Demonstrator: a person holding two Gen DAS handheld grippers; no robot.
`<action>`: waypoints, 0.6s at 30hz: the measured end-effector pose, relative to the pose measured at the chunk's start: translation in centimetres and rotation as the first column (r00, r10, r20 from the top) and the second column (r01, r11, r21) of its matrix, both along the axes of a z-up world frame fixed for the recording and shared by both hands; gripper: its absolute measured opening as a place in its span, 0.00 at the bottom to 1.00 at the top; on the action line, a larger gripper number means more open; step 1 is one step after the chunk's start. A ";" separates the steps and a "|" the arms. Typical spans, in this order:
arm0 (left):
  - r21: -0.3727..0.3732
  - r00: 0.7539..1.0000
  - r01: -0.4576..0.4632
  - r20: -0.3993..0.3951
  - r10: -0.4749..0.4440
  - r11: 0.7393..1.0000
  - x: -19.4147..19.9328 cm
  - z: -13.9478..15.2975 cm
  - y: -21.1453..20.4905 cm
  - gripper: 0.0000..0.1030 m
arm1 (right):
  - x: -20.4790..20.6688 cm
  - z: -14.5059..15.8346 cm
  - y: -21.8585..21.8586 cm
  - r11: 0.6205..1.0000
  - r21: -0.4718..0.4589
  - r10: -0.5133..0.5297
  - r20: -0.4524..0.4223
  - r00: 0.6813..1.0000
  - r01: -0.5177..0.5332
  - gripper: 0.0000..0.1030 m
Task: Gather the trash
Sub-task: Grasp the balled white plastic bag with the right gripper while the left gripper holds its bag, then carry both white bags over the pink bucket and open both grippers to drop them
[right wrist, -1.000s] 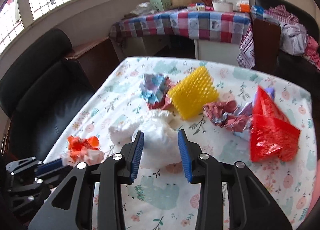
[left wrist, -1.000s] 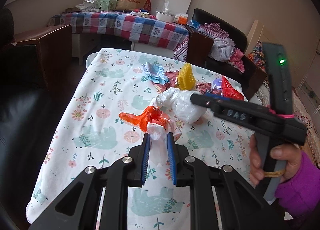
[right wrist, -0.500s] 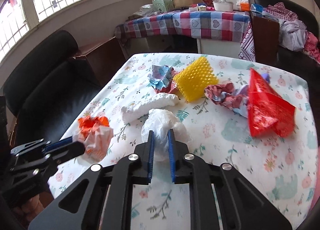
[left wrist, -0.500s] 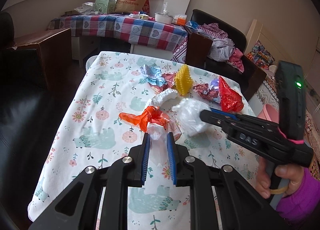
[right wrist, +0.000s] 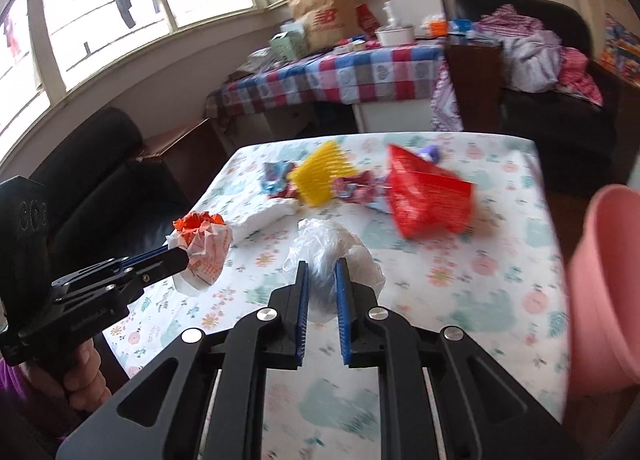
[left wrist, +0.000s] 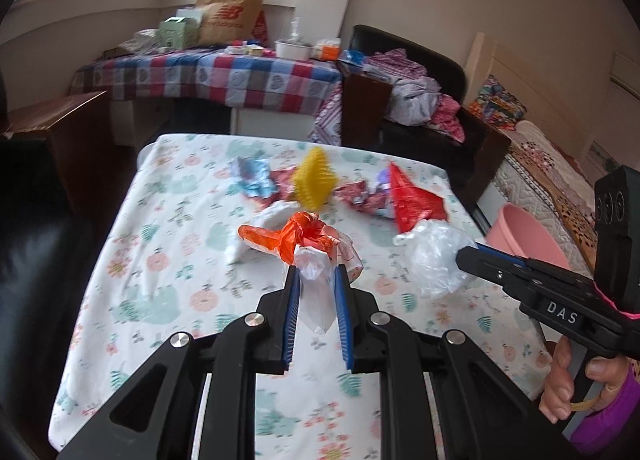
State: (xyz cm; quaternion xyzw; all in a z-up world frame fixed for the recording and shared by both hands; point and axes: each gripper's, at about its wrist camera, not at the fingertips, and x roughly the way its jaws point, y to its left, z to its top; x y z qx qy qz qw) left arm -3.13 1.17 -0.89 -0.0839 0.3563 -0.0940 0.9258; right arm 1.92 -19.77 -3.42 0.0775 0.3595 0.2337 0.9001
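A table (left wrist: 132, 228) under a floral cloth fills most of both views, with a pink bucket (right wrist: 604, 292) standing off its right side. On the far half of the cloth lie a red plastic bag (right wrist: 428, 196), a yellow spiky piece (right wrist: 320, 176), crumpled coloured wrappers (left wrist: 256, 180) and a long white scrap (right wrist: 268, 218).

The left gripper (left wrist: 316, 284) is closed on a wad of orange and white plastic (left wrist: 308, 240): the white tail runs down between the two blue pads, while the orange knot bulges out just past the fingertips, held above the cloth.

The right gripper (right wrist: 322, 280) pinches a clear crumpled plastic bag (right wrist: 332, 252). Its jaws are drawn in close with the film squeezed between them, and the bulk of the bag swells beyond and to either side of the tips, also off the table. From the left wrist view this bag hangs at the end of the right gripper, near the table's right edge and well apart from the orange wad.
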 end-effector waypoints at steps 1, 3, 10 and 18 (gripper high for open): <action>0.001 1.000 0.009 0.002 -0.009 1.000 0.1 0.1 -0.4 0.16 | -0.3 0.0 -0.9 1.000 0.004 -0.020 0.001 1.000 0.020 0.13; 0.006 0.999 0.038 0.008 -0.038 0.999 0.5 0.4 -1.8 0.16 | -0.6 0.0 -2.4 0.998 0.011 -0.057 0.005 0.998 0.057 0.13; 0.015 0.989 0.140 0.047 -0.141 0.990 1.6 1.9 -6.5 0.16 | -2.3 0.7 -7.9 0.980 0.020 -0.198 0.052 0.979 0.197 0.13; 0.009 0.956 0.276 0.100 -0.276 0.961 2.9 3.6 -13.0 0.16 | -3.6 1.8 -14.5 0.928 0.044 -0.374 0.099 0.922 0.371 0.13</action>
